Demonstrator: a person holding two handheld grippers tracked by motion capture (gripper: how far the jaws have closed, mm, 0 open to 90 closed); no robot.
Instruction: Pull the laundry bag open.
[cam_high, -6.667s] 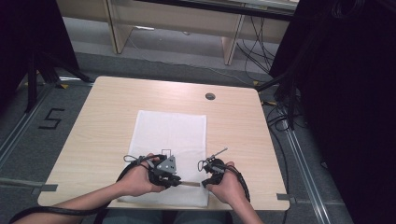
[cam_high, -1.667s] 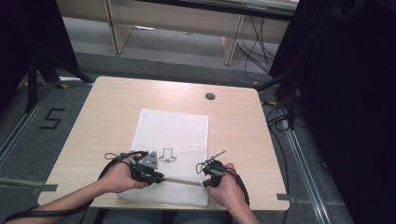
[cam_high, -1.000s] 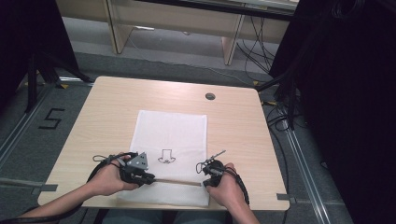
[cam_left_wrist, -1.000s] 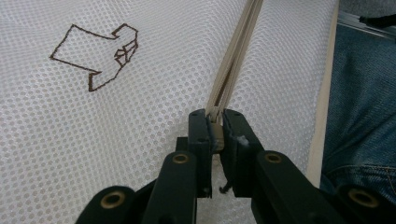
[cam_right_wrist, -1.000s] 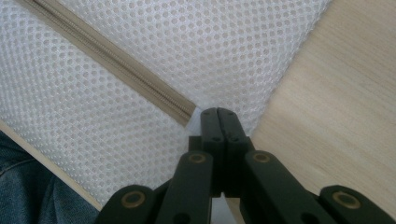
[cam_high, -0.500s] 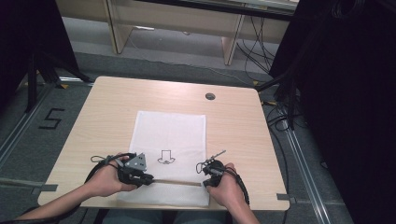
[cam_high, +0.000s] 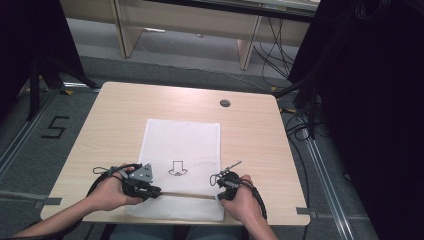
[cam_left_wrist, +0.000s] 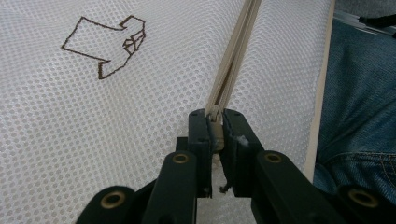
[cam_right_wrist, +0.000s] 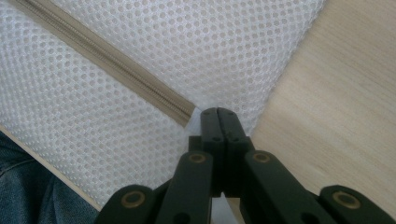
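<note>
Left tongs (cam_left_wrist: 215, 135) we keep clamped on the zipper pull (cam_left_wrist: 215, 129) of the white mesh bag (cam_high: 182, 145), at the zipper's (cam_high: 184, 194) left end. Right tongs (cam_right_wrist: 218, 122) we hold fully closed, pinching the mesh just past the zipper's other end. That bag lies flat on the wooden surface (cam_high: 115, 115), its near edge at the surface's front edge

a lab: bare test table (cam_high: 125, 115), floor tape number (cam_high: 55, 127), loose cables (cam_high: 272, 47), dark curtains (cam_high: 370, 100).
</note>
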